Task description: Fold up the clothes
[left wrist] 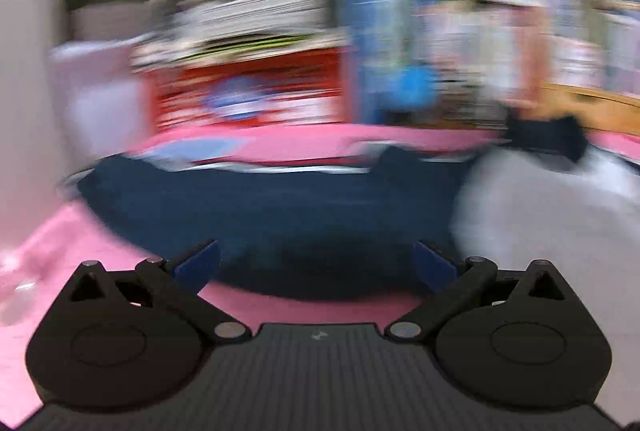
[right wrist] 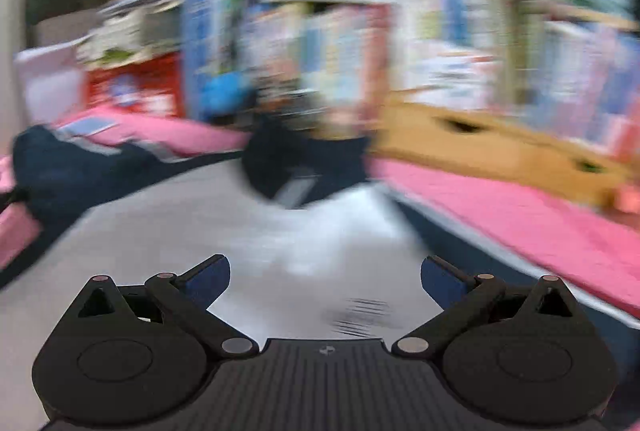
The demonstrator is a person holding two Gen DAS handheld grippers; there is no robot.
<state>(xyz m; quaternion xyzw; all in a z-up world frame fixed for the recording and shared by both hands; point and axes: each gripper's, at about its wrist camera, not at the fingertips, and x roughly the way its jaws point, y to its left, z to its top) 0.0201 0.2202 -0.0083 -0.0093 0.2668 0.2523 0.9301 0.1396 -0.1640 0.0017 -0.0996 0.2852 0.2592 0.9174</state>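
Clothes are lying spread on a pink surface, which looks like a bed or mat rather than a desk: a dark navy garment is sitting just ahead of the left tool, and a white garment is stretching out beneath the right tool, its dark collar at the far end. Both tools are standing wide open with nothing between their blue pads, so neither is gripping any cloth. Heavy blur is smearing both views, hiding seams and edges. Shelves of colourful items and a cardboard box are standing behind. Judging from the layout, the garments are laid flat so an edge can be picked up and folded over.
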